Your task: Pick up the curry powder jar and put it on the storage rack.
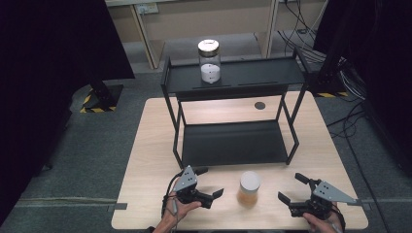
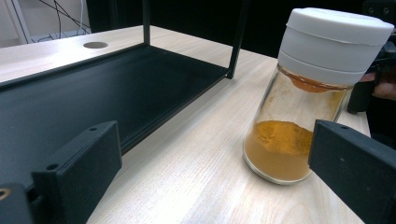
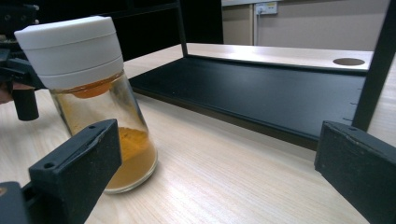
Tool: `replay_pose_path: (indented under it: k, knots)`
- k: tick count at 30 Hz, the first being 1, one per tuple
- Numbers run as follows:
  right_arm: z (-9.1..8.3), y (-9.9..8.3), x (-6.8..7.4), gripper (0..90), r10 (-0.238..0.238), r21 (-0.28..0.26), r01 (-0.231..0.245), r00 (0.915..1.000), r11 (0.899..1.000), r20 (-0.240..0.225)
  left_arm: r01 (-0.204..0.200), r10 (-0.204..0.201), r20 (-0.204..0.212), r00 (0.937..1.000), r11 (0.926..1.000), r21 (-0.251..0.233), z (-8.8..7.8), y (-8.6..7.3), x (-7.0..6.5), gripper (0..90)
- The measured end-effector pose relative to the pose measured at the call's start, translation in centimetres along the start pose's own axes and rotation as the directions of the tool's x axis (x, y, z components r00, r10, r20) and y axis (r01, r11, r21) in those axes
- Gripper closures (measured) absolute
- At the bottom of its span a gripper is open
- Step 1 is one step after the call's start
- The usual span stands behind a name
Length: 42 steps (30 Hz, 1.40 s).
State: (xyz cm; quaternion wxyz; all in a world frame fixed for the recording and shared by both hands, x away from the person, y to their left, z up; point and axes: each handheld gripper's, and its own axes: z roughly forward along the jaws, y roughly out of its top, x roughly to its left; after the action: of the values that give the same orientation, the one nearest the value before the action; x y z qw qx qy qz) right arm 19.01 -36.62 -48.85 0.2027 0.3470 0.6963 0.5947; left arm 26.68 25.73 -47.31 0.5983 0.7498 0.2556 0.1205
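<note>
From above, the orange-powder jar (image 1: 249,189) stands upright on the table (image 1: 145,160) between the left gripper (image 1: 210,185) and right gripper (image 1: 292,189), both spread wide and empty; a white-powder jar (image 1: 209,61) tops the black shelf rack (image 1: 233,77). The left gripper view shows the jar's powder level, with the jar cut off by one jaw. The right gripper view shows it beside the rack's lower tray (image 3: 261,100).

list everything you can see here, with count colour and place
spice jar: 1, clear glass, white lid, orange powder, table front, between the tongs
second jar: 1, clear glass, pale lid, white contents, top shelf left
shelf rack: 1, black, two tiers, middle of table
table: 1, light wood
round hole: 1, dark, table behind rack
left tongs: 1, black, open, left of spice jar, not touching
right tongs: 1, black, open, right of spice jar, not touching
</note>
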Motion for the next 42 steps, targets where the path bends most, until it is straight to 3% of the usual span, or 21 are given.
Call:
replay_pose_path:
  k: [42]
  knots:
    - [1.3,0.3,-0.8,0.9,-0.001,0.010,0.001,0.9992,1.000,-0.039,-0.004,0.004,-0.024,0.9997,1.0000,0.002,-1.0,-0.3,-0.7,2.2]
